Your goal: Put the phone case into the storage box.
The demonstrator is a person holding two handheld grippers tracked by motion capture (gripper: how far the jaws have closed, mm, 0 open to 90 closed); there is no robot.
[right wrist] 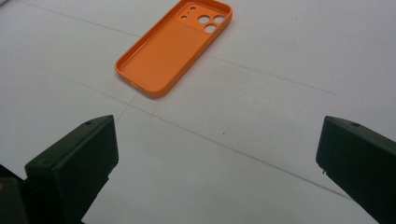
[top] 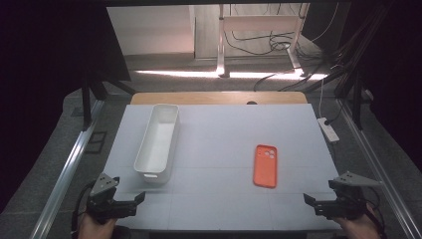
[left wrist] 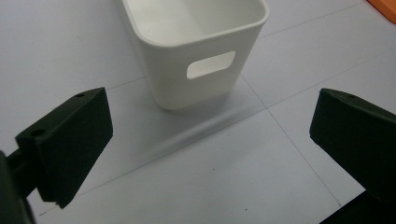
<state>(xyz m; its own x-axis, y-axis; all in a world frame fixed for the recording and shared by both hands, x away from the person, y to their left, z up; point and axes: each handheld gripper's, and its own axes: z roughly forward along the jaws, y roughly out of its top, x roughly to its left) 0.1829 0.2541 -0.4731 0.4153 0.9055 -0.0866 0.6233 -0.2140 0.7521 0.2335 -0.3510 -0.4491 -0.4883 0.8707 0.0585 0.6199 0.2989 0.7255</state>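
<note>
Both grippers sit at the near edge of the table [top: 219, 149], holding nothing. Left gripper [top: 130, 201] is at the near-left corner with jaws spread wide; its own view has the gap [left wrist: 210, 135] over bare table surface, and the white bin [left wrist: 196, 51] stands just ahead of it, short end toward the camera. That view gives detail the high view lacks: an oval handle cutout [left wrist: 211, 64] in the end wall, the inside of the bin with nothing in it as far as can be seen, and an orange sliver at the top-right corner. High view gives the layout instead: the white bin [top: 158, 142] is long and narrow, lying lengthwise away from the person on the left half of the table, and the orange phone case [top: 265, 165] lies flat on the right half, well apart from the bin. Right gripper [top: 312, 203] is at the near-right corner, jaws also wide apart, gap [right wrist: 217, 154] over bare table. Its view shows the orange phone case [right wrist: 173, 46] ahead and left of the jaws, not touching them, open side up, rim raised, camera cutouts [right wrist: 205, 21] at the far end. High view can't resolve which face of the case is up.
</note>
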